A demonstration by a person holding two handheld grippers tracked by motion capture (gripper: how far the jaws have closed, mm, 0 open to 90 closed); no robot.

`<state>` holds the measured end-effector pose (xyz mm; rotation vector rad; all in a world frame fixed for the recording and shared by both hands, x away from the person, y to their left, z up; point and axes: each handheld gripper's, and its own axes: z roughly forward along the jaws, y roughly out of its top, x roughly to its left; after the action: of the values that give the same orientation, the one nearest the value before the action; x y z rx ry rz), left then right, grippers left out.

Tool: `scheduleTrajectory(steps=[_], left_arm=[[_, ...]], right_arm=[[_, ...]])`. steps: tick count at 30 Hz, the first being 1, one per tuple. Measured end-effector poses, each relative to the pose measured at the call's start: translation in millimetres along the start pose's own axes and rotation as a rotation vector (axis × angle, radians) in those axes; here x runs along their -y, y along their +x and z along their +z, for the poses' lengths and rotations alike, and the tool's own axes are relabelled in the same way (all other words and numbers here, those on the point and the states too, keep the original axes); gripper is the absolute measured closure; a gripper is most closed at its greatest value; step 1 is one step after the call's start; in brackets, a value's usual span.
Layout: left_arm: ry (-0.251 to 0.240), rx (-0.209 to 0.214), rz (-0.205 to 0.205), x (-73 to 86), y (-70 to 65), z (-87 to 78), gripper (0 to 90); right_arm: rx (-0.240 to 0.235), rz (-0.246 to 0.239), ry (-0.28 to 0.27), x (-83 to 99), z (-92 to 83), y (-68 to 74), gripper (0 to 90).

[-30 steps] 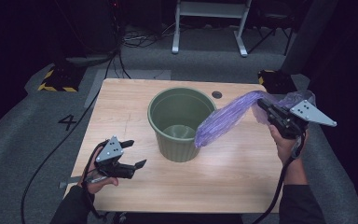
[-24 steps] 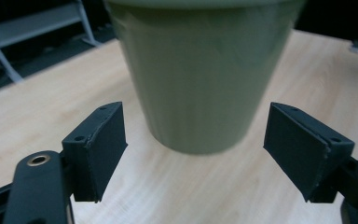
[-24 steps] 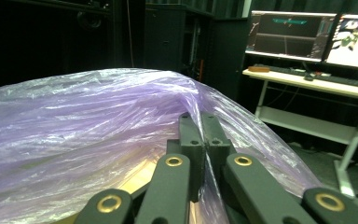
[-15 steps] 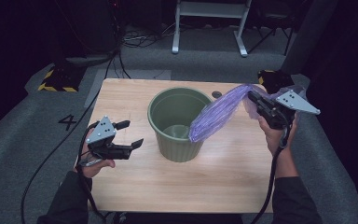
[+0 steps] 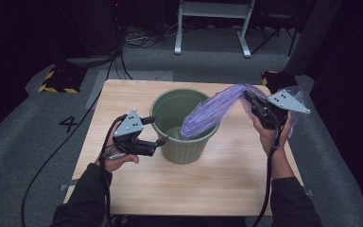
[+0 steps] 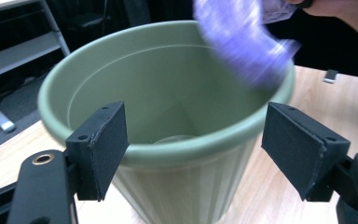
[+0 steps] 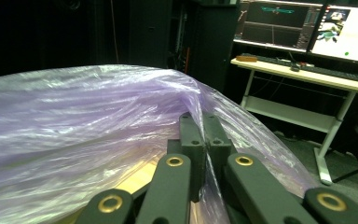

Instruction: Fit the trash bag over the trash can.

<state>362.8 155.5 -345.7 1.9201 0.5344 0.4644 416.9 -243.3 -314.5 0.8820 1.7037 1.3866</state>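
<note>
While the person holds a gripper in each hand, this is how things lie:

Bag: a thin purple plastic bag [image 5: 212, 111] is pinched at one end by the right gripper [image 5: 251, 100]. From that pinch it hangs away and down, and its loose end dips into the bin.

Right fingers: the fingers [image 7: 193, 135] are pressed tight together on a fold of the bag. The purple plastic bulges out on both sides of them.

Left fingers: the left gripper [image 5: 155, 130] has its fingers [image 6: 103, 140] wide apart, with nothing held. One finger is at the bin's rim and the other is just beside the bin's wall. I cannot tell if they touch it.

Bin: the green bin [image 5: 185, 146] stands upright on the desk [image 5: 227, 179], right in front of the left fingers. It is between the two grippers. It is off to the side of the right fingers and lower than them.

Inside the bin: seen from the left gripper view, the bag's loose end [image 6: 247, 46] hangs over the far rim, beyond the left fingers and well apart from them.
</note>
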Motion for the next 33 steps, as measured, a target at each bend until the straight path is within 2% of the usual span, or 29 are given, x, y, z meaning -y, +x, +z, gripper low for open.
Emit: scheduleTrajectory(steps=[2, 3, 6, 9, 12, 17, 20, 26, 30, 33], left_arm=[[-0.001, 0.003, -0.002, -0.6, -1.3, 5.3, 21.9], [-0.004, 0.02, -0.003, -1.1, -2.4, 8.1, 21.3], [-0.003, 0.024, 0.019, -4.2, -6.9, 13.0, 20.3], [-0.01, 0.035, 0.021, -7.6, -10.6, 15.2, 22.1], [-0.022, 0.056, 0.021, -9.4, -13.8, 14.4, 21.7], [-0.031, 0.048, 0.024, -14.3, -17.8, 13.3, 21.6], [-0.013, 0.008, 0.034, -18.9, -18.6, 15.2, 21.7], [-0.018, 0.013, 0.044, -29.8, -19.3, 18.5, 21.9], [-0.01, 0.006, 0.05, -37.6, -21.0, 24.2, 23.3], [-0.006, 0.01, 0.074, -40.8, -23.4, 28.2, 24.2]], right_arm=[[-0.005, -0.015, 0.004, 1.9, 1.4, 5.5, 90.0], [-0.002, -0.027, 0.007, 2.5, 2.1, 8.1, 90.0], [-0.013, -0.059, 0.017, 5.1, 4.3, 18.9, 90.0], [-0.031, -0.095, 0.023, 7.6, 5.3, 28.5, 90.0], [-0.08, -0.111, 0.037, 10.8, 6.0, 36.6, 90.0], [-0.149, -0.161, 0.047, 12.8, 4.8, 51.5, 89.7], [-0.188, -0.196, 0.052, 11.9, 4.6, 62.3, 89.3], [-0.236, -0.264, 0.071, 9.3, 8.3, 83.6, 89.0], [-0.271, -0.259, 0.071, 8.0, 11.1, 94.3, 87.8], [-0.295, -0.275, 0.068, 7.4, 11.5, 103.5, 87.7]])
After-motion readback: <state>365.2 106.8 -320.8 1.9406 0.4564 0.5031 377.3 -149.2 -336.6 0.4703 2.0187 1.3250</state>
